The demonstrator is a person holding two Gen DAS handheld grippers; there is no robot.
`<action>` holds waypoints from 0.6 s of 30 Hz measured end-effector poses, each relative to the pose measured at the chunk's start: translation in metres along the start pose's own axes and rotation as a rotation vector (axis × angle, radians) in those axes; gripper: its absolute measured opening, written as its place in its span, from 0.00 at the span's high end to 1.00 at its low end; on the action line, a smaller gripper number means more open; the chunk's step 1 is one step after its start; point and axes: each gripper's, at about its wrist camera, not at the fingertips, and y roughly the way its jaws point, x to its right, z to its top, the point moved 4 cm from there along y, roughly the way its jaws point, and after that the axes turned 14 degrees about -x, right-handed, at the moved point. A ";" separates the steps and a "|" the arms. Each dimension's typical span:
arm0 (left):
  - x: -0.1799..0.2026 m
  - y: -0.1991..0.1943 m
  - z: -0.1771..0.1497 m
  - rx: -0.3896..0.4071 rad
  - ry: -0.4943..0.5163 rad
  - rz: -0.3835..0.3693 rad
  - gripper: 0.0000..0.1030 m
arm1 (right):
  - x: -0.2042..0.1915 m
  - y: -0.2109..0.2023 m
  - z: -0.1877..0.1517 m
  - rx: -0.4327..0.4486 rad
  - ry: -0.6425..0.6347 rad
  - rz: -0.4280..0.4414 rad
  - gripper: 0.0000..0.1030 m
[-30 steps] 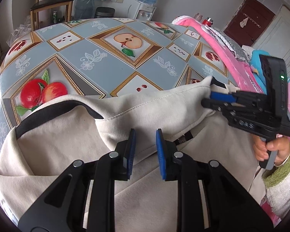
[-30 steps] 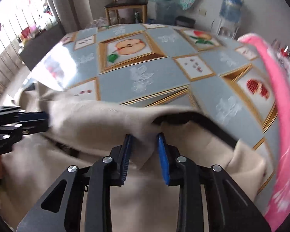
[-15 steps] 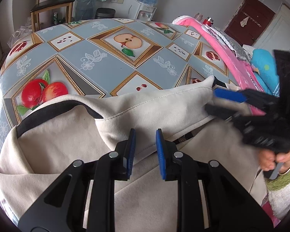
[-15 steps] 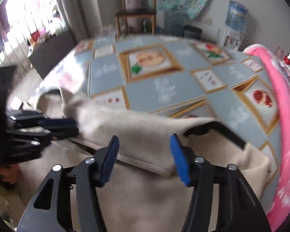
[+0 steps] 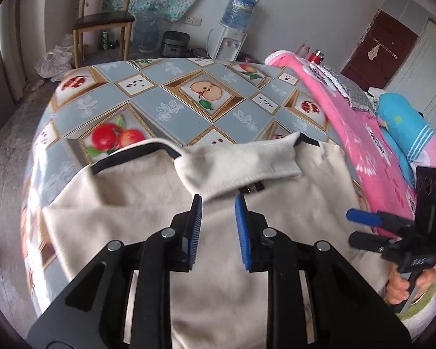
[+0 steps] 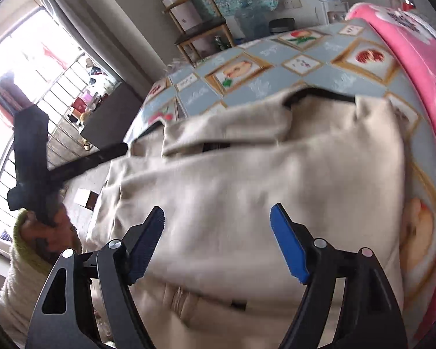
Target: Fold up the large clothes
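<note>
spread across a fruit-patterned tablecloth (image 5: 171,107), a cream garment (image 5: 235,250) with black trim lies flat, one sleeve (image 5: 235,171) folded over its upper part just under the collar. above it the left gripper (image 5: 218,229) hangs with jaws parted, blue pads (image 5: 195,232) clear of the cloth and holding nothing. to the side the right gripper (image 6: 218,241) is spread wide over the fabric, likewise empty. a pink blanket (image 5: 372,151) runs along the table's right edge; a wooden chair (image 5: 104,20) and water dispenser (image 5: 232,33) stand behind.
</note>
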 end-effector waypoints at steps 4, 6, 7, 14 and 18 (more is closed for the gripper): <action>0.008 -0.042 -0.051 0.022 -0.014 0.008 0.70 | -0.010 -0.008 -0.041 0.010 -0.032 -0.166 0.28; 0.008 -0.057 -0.080 0.036 -0.031 0.002 0.68 | -0.016 -0.014 -0.060 0.021 -0.041 -0.227 0.28; 0.006 -0.064 -0.096 0.042 -0.047 -0.002 0.67 | -0.019 -0.017 -0.069 0.023 -0.041 -0.246 0.27; -0.003 -0.054 -0.189 0.002 -0.145 -0.017 0.59 | -0.023 -0.005 -0.110 -0.016 -0.077 -0.316 0.16; -0.009 -0.035 -0.210 -0.022 -0.189 -0.017 0.59 | -0.008 0.026 -0.118 -0.087 -0.038 -0.345 0.13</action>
